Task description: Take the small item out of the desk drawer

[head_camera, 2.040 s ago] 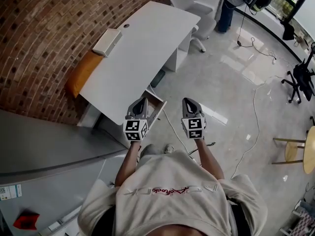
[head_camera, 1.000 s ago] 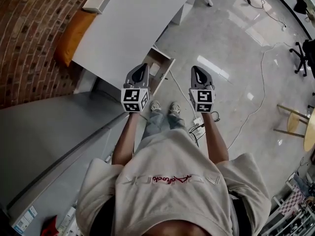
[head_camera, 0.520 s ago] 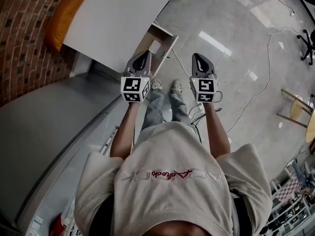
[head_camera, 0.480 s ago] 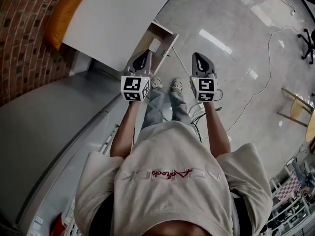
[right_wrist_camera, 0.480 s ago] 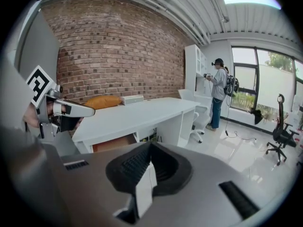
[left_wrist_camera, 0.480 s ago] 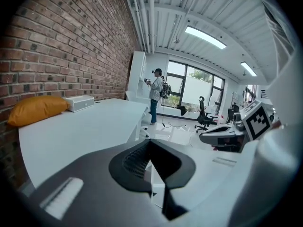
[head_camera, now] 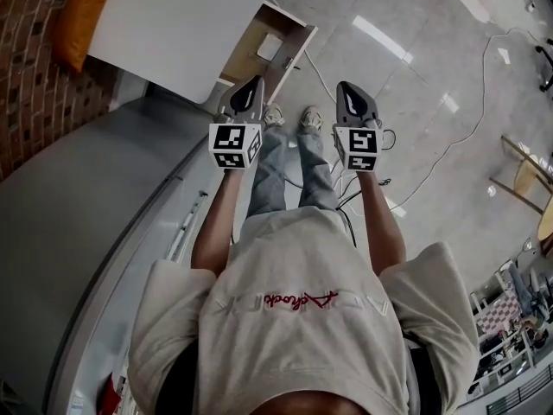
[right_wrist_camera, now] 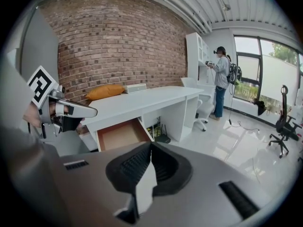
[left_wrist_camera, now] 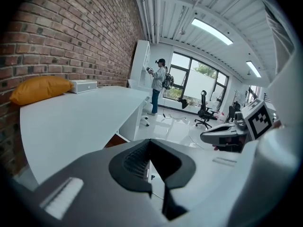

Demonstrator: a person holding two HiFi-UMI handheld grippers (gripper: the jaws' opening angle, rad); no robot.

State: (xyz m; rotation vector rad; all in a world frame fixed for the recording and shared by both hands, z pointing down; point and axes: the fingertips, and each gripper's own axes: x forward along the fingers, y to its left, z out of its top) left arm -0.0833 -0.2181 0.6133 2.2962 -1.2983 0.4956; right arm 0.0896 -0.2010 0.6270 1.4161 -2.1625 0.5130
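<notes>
The white desk has its drawer pulled open, brown inside, with a small white item lying in it. In the right gripper view the open drawer is ahead at the left, and the item does not show. Both grippers are held level in front of the person's chest, short of the drawer. My left gripper is shut with nothing in it. My right gripper is also shut and empty, over the floor beside the person's shoes.
An orange cushion and a white box lie on the desk by the brick wall. A grey counter runs along the left. Cables trail over the floor at the right. A person stands by the far window.
The view has tipped downward: the desk and drawer have slid toward the top edge and the shoes have come into sight. Both grippers stay shut, side by side.
</notes>
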